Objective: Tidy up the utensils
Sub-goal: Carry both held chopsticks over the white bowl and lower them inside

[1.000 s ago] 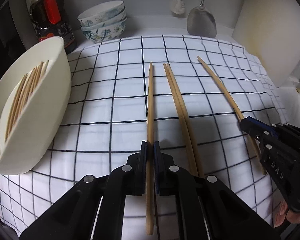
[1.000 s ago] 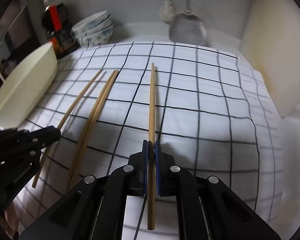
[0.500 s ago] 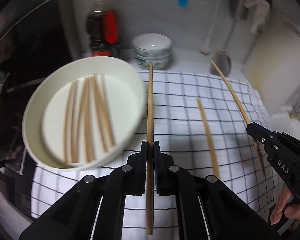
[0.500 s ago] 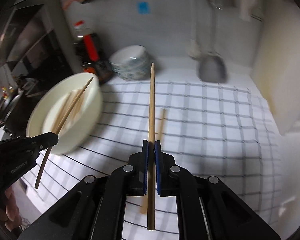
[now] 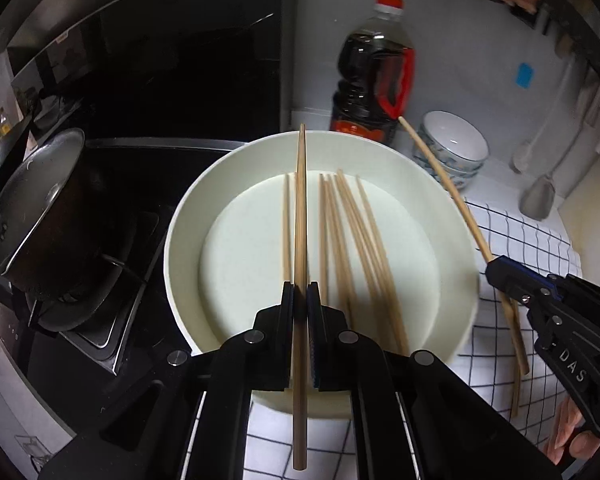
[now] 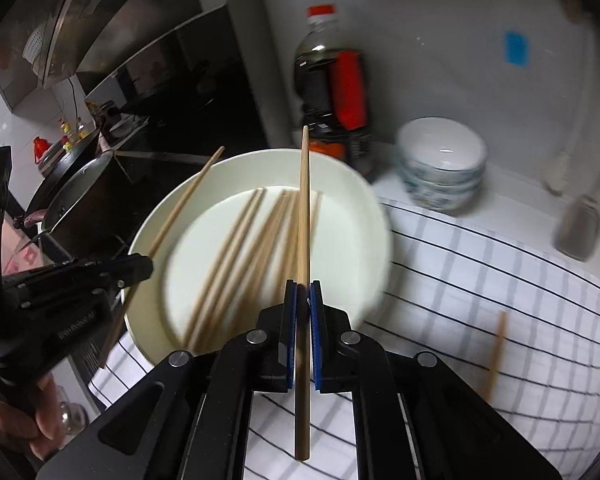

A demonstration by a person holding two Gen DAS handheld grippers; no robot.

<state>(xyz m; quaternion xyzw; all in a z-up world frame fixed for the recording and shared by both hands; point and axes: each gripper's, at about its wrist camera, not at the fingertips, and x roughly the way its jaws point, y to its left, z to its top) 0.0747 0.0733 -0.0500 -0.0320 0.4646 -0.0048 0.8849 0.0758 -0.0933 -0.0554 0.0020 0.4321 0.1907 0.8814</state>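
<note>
My left gripper (image 5: 300,300) is shut on a wooden chopstick (image 5: 301,200), which it holds above the white bowl (image 5: 188,216). Several chopsticks (image 5: 352,240) lie inside the bowl. My right gripper (image 6: 303,292) is shut on a second chopstick (image 6: 305,200), whose tip reaches over the bowl's (image 6: 148,232) right side. In the left wrist view the right gripper (image 5: 490,270) hangs just past the bowl's right rim. In the right wrist view the left gripper (image 6: 148,266) hovers at the bowl's left rim. A loose chopstick (image 6: 496,352) lies on the checked cloth (image 6: 500,280).
A dark pot (image 5: 32,208) sits on the stove left of the bowl. Behind the bowl stand a soy sauce bottle (image 5: 374,80) and a stack of patterned bowls (image 5: 454,148). A spatula (image 5: 538,200) hangs at the back wall. A person's hand (image 6: 20,420) holds the left gripper.
Both grippers have lifted their chopsticks off the cloth and carried them left, from over the cloth to over the white bowl. Both have stayed shut.
</note>
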